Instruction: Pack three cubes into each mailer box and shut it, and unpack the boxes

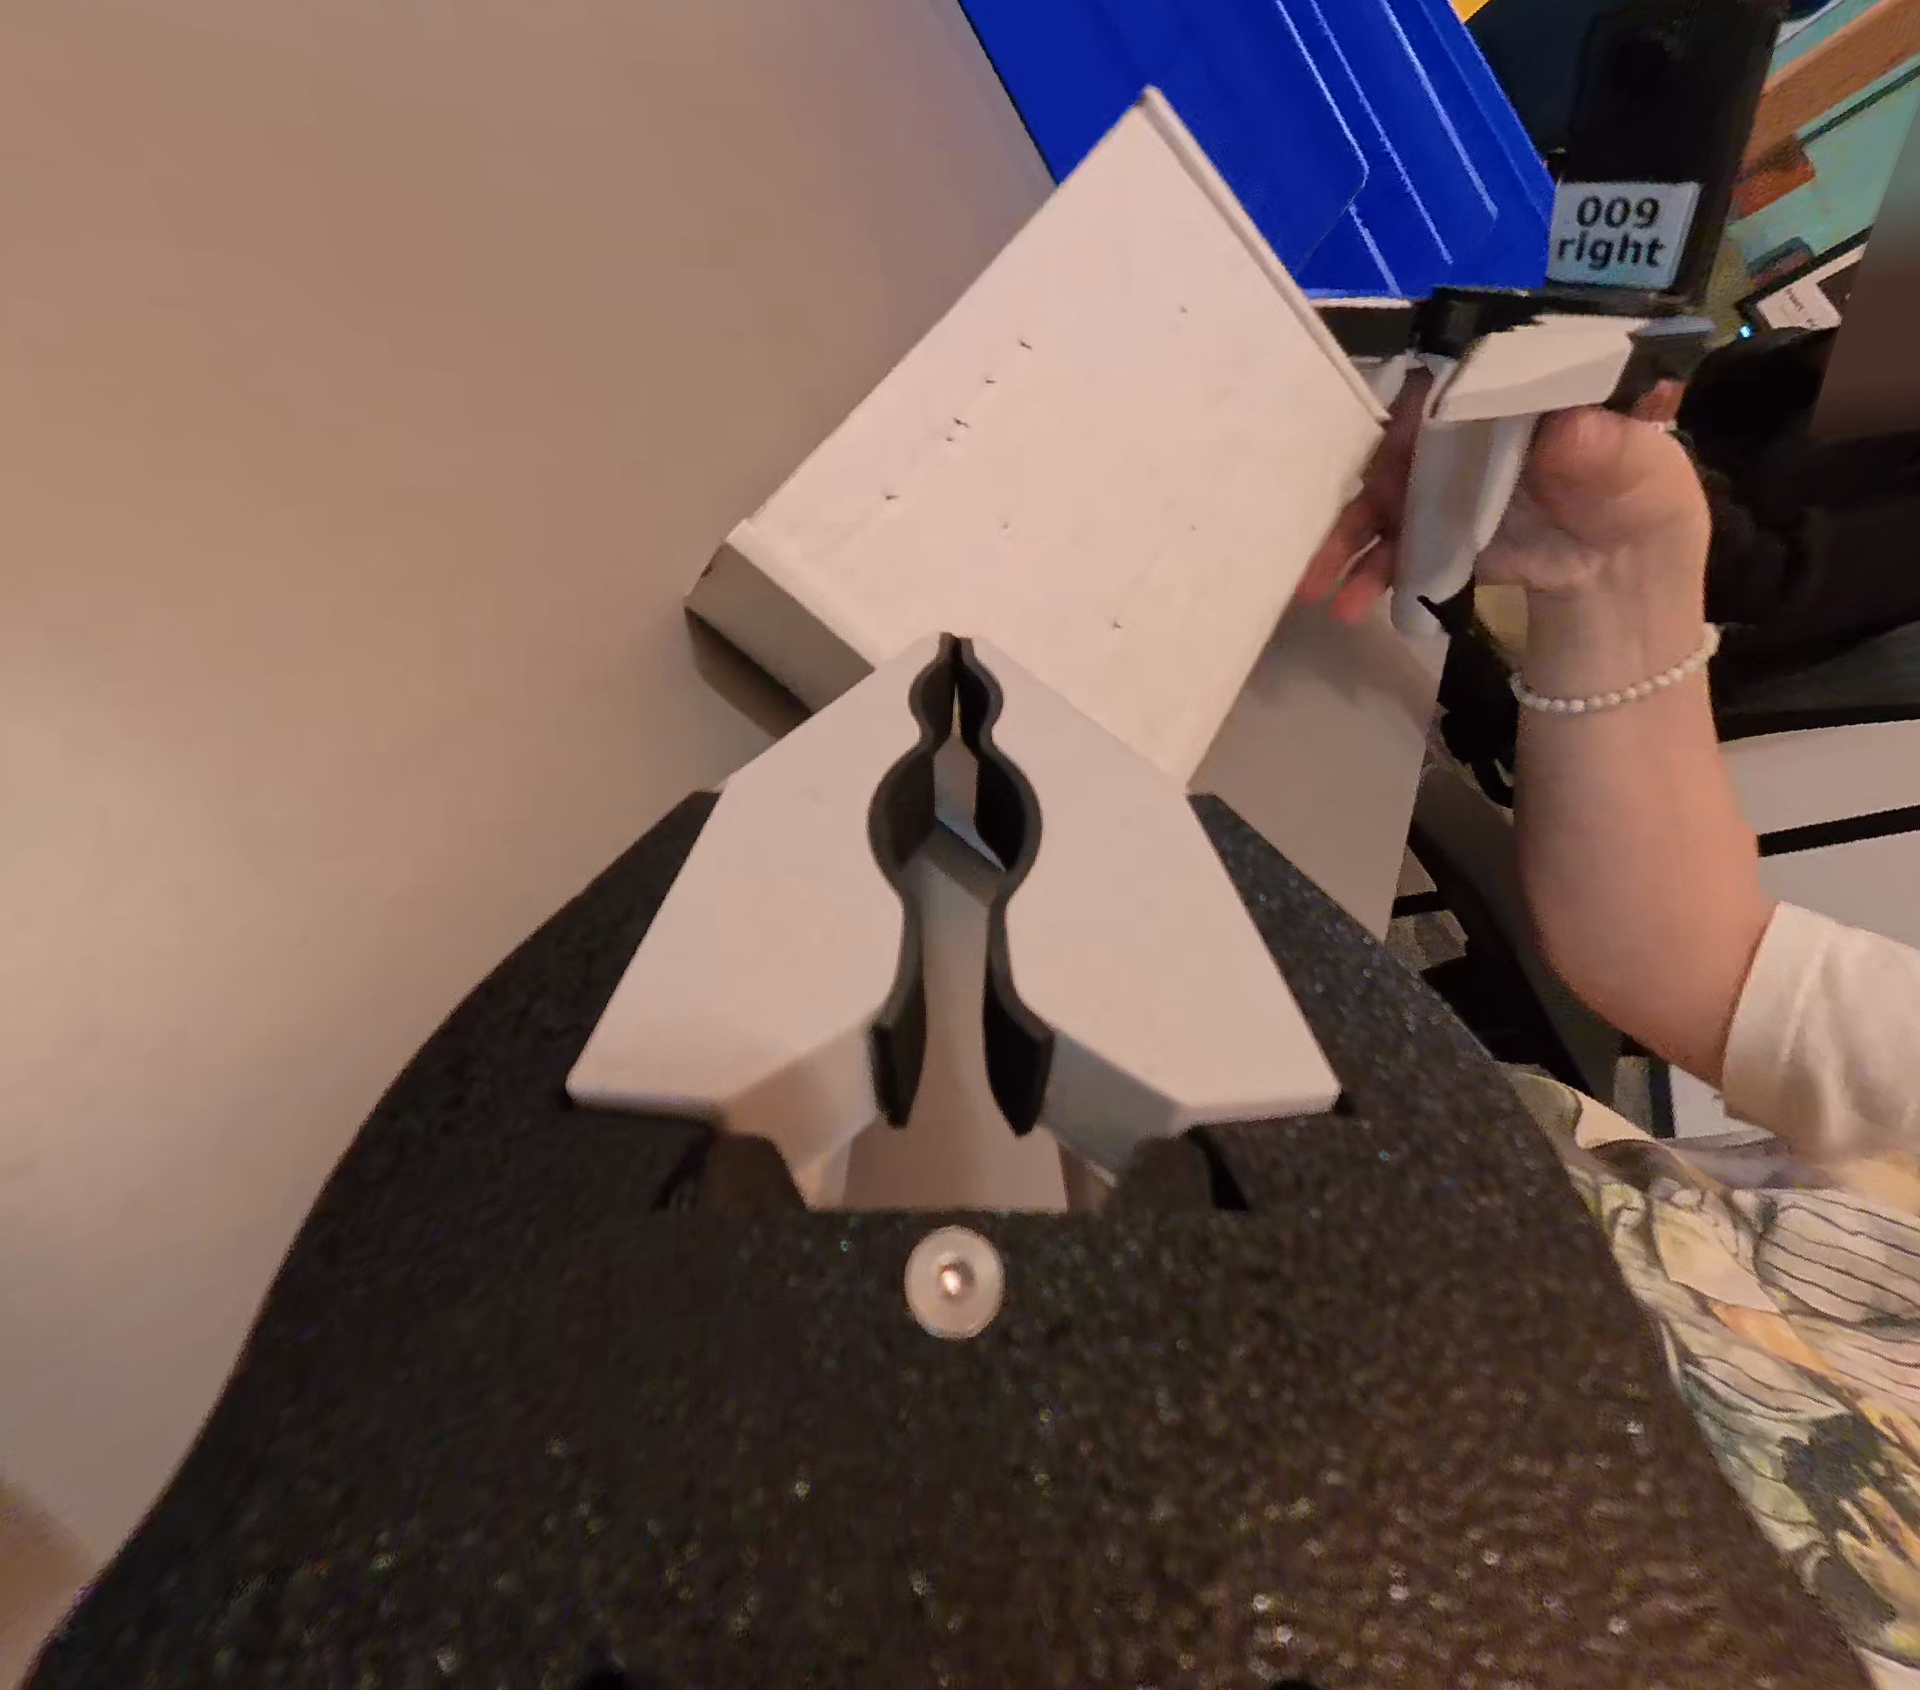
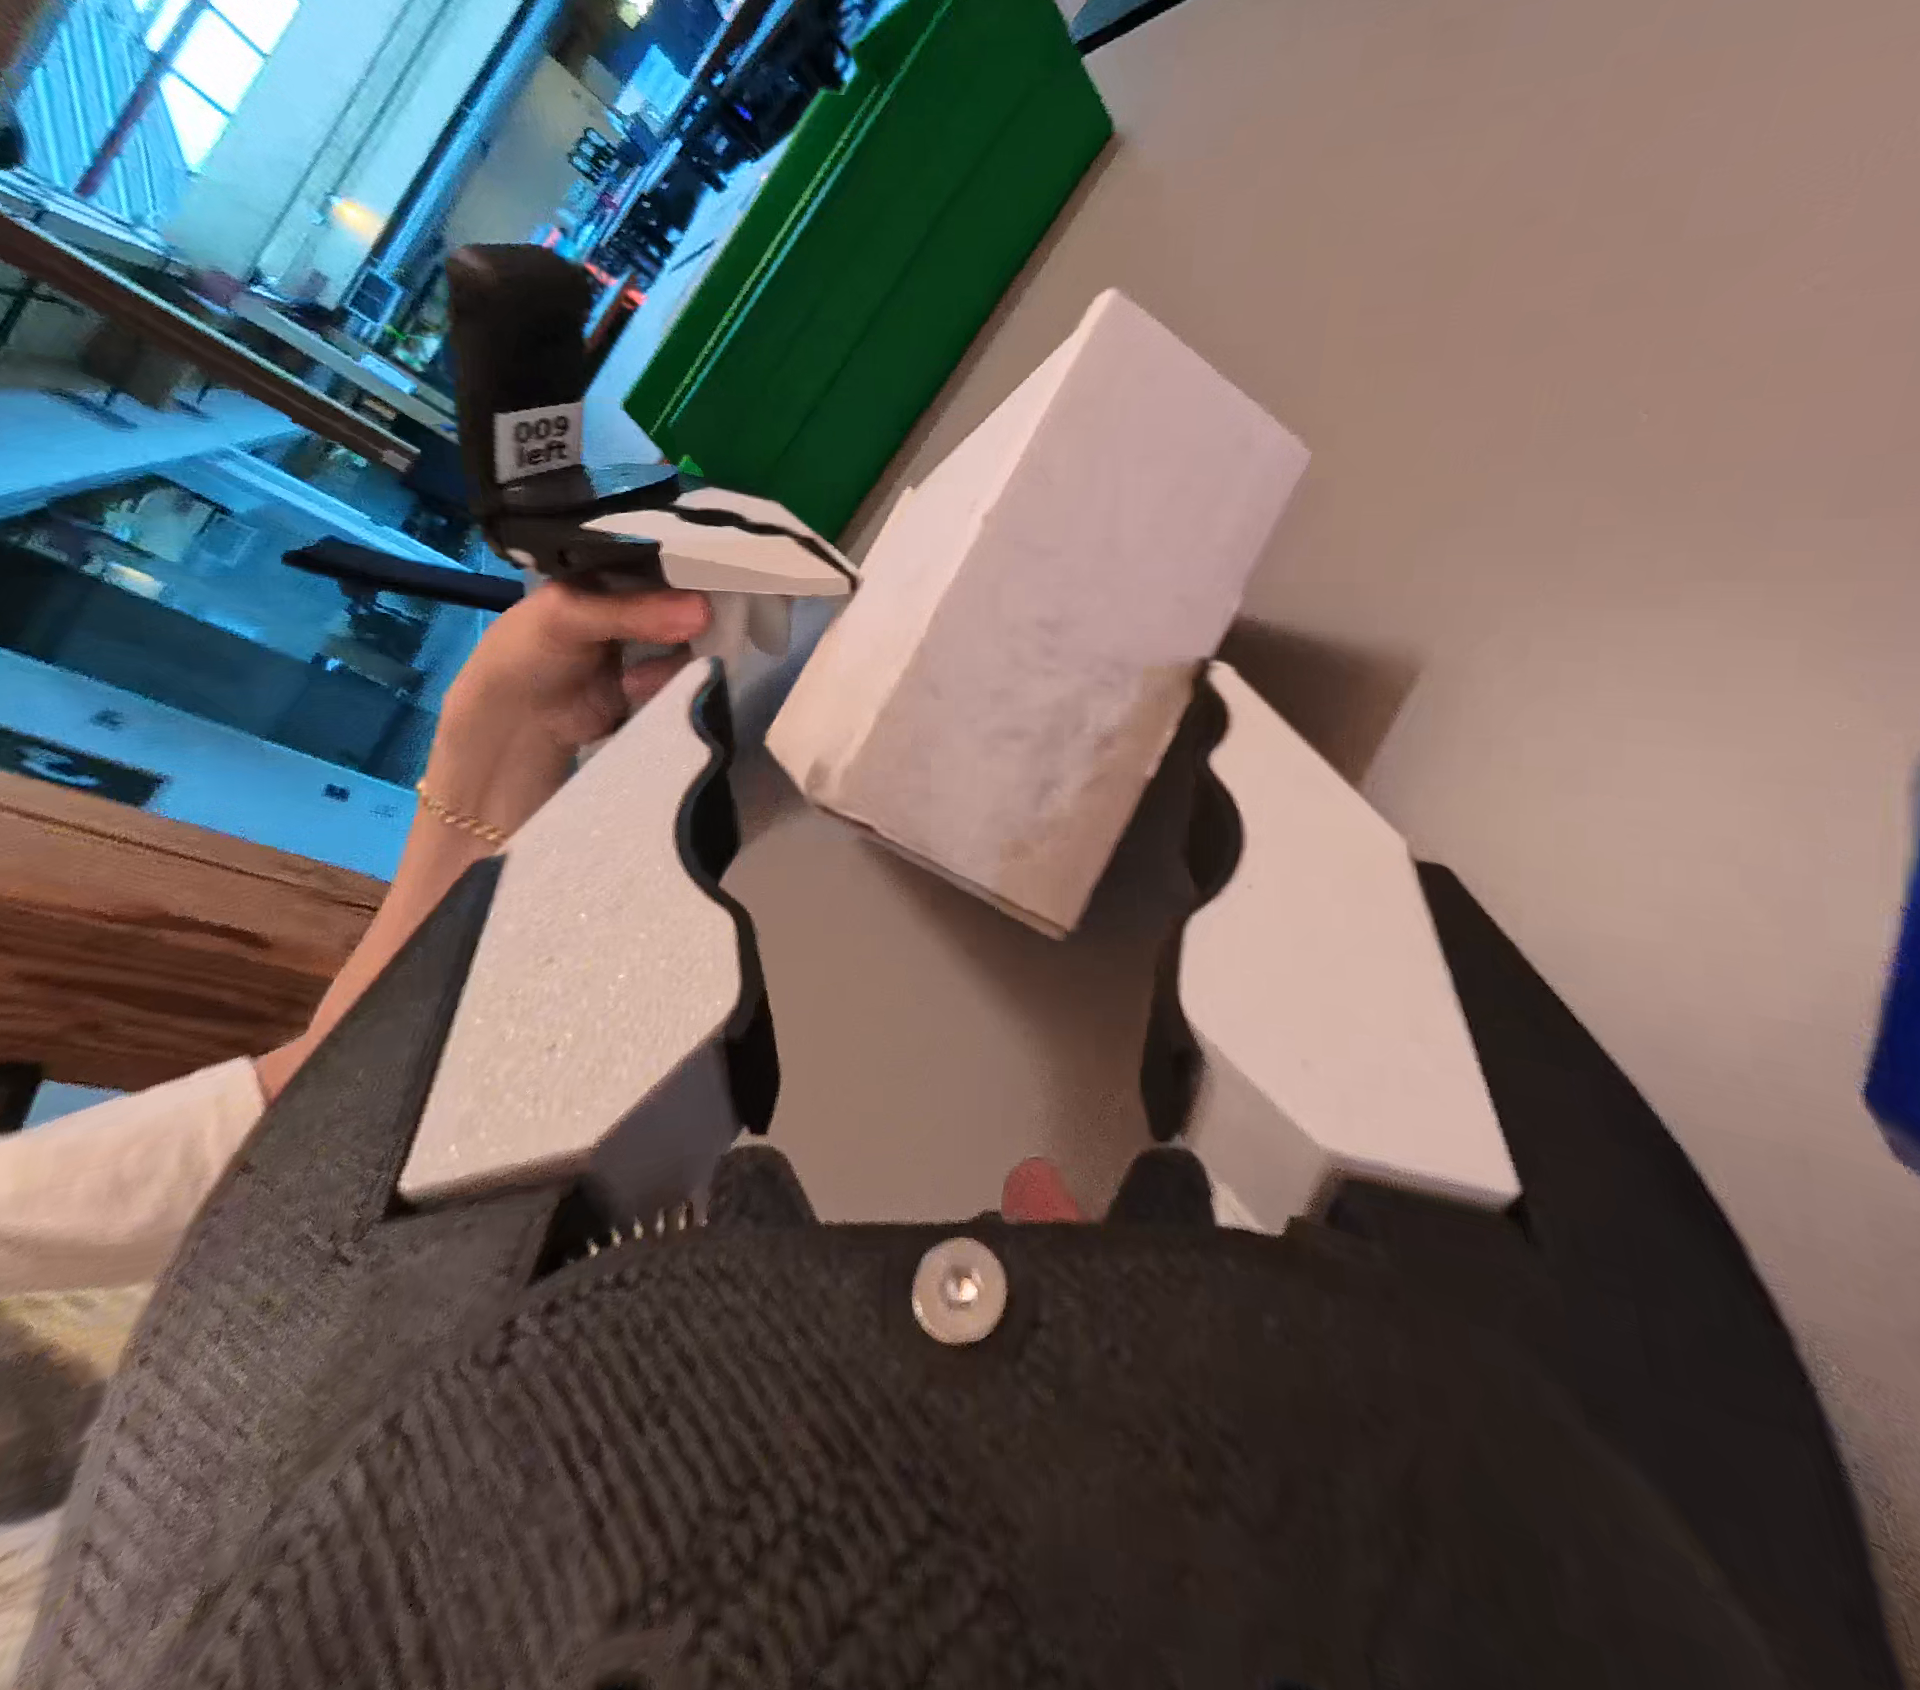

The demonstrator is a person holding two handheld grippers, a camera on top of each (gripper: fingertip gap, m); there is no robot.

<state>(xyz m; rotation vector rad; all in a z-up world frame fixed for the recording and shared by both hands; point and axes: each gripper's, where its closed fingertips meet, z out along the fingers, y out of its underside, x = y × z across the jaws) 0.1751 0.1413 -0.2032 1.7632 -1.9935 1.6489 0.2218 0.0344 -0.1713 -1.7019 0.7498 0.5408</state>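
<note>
White mailer box sitting shut on table, 1 end tilting up, long axis running away from right gripper. R fingers spreading wide, box end just ahead, R nearer. Left gripper pinching shut, empty, hovering beside box.

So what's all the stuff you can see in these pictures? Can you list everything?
mailer box: one, white, shut, on the table between the two grippers
table: one, light grey, under everything
blue bin: one, blue, on the table behind the box in the left wrist view
green bin: one, green, on the table behind the box in the right wrist view
cubes: none showing
left gripper: one, white fingers, shut, tips at the box
right gripper: one, white fingers, open, beside the box
hands: two, each holding a gripper, bracelets on the wrists
</note>
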